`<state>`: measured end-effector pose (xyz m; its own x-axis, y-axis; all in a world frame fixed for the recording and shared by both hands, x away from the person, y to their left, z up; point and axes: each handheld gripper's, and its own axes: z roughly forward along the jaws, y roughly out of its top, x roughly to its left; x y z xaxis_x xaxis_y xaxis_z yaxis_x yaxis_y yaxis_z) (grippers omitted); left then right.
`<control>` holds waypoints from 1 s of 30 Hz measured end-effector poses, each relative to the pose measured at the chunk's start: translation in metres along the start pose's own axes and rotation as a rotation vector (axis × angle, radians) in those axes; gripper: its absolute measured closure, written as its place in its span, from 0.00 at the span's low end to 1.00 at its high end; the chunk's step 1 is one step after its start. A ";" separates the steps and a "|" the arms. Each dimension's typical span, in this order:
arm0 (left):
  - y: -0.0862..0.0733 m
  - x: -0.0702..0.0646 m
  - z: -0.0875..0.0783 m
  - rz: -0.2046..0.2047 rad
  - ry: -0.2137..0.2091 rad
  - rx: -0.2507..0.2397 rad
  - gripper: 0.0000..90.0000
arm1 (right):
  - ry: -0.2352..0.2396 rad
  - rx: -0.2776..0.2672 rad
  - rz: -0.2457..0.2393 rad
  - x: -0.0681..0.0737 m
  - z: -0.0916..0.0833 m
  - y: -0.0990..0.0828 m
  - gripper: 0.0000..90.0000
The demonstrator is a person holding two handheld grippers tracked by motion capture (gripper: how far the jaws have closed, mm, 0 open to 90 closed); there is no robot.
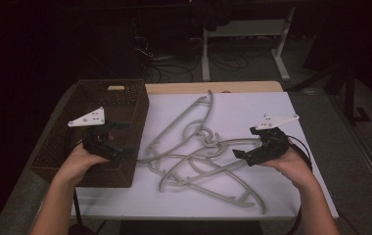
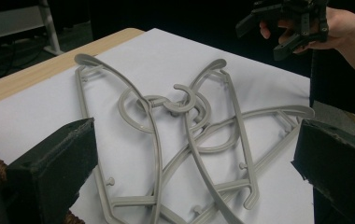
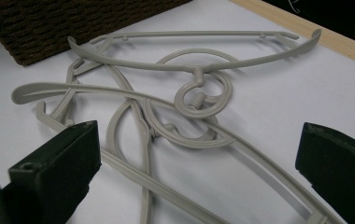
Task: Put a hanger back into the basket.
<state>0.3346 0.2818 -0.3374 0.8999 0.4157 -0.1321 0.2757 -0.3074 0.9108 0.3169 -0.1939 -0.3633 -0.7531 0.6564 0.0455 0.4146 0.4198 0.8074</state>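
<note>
Scene: I look down on a white tabletop (image 1: 272,110) with a tangled heap of grey plastic hangers (image 1: 201,152) in the middle and a dark woven basket (image 1: 125,95) at the left edge.
Hangers: several lie flat and overlapping, hooks interlocked near the centre of the heap; I cannot count them with certainty.
Left claw (image 1: 120,139): I hold it above the basket's near right corner, jaws spread wide, nothing between them, pointing right toward the heap.
Right claw (image 1: 245,155): I hold it just above the right side of the heap, jaws spread wide, gripping nothing, pointing left.
Key relation: the heap lies between my two claws, to the right of the left one and to the left of the right one. The right claw is nearer; a hanger's curved arm runs just below its tips.
Long axis: the nearest hanger stretches left to near right, roughly crossing the right claw's line.
Judgement: I think the right claw is better placed to pinch first.
</note>
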 end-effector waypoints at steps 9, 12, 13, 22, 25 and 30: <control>0.007 -0.002 0.008 -0.001 -0.011 -0.006 0.00 | -0.013 0.003 0.012 -0.003 -0.001 -0.002 0.00; 0.010 -0.004 0.011 -0.003 -0.009 -0.005 0.00 | -0.011 -0.003 0.016 -0.004 -0.001 -0.002 0.00; 0.012 -0.005 0.013 -0.003 -0.011 -0.005 0.00 | -0.012 -0.004 0.016 -0.005 -0.001 -0.003 0.00; 0.023 -0.017 0.036 0.013 -0.034 0.014 0.00 | -0.016 0.020 0.006 -0.005 0.008 -0.004 0.00; 0.029 -0.018 0.043 0.016 -0.033 0.013 0.00 | -0.007 0.025 0.006 -0.005 0.011 -0.006 0.00; 0.036 -0.023 0.058 0.025 -0.036 0.020 0.00 | -0.006 0.031 0.010 -0.006 0.014 -0.009 0.00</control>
<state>0.3437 0.2116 -0.3240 0.9180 0.3767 -0.1237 0.2594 -0.3345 0.9060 0.3250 -0.1926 -0.3790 -0.7456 0.6646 0.0499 0.4382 0.4325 0.7880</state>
